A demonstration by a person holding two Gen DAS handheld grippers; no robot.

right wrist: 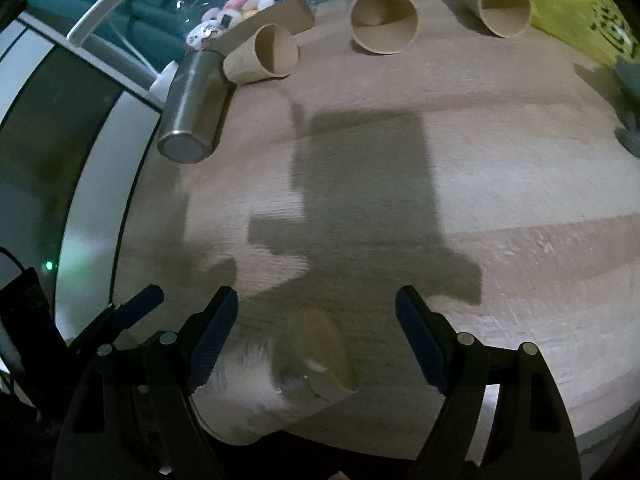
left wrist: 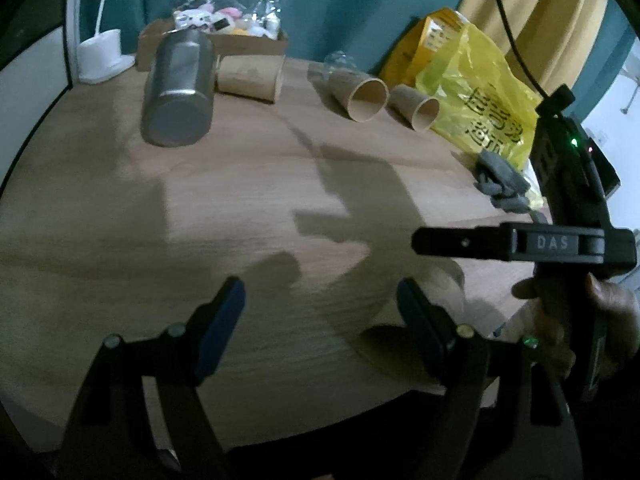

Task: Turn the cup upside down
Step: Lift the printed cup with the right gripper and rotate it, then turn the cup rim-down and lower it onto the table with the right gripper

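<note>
Brown paper cup [right wrist: 316,356], blurred, is seen lying near the table [right wrist: 500,200] edge at 6 o'clock, between the spread jaws of the right gripper [right wrist: 316,340]. The left gripper [left wrist: 320,320] is also held spread, empty. The cup wall should be pinched mid-height before any rotation is attempted.

My wooden table [left wrist: 240,208] has a rounded edge and carries hard shadows under dim light. Behind the table hangs a teal curtain [left wrist: 340,8], with a mustard curtain [left wrist: 532,4] to its right. Bright daylight shows beyond the table's right side.
</note>
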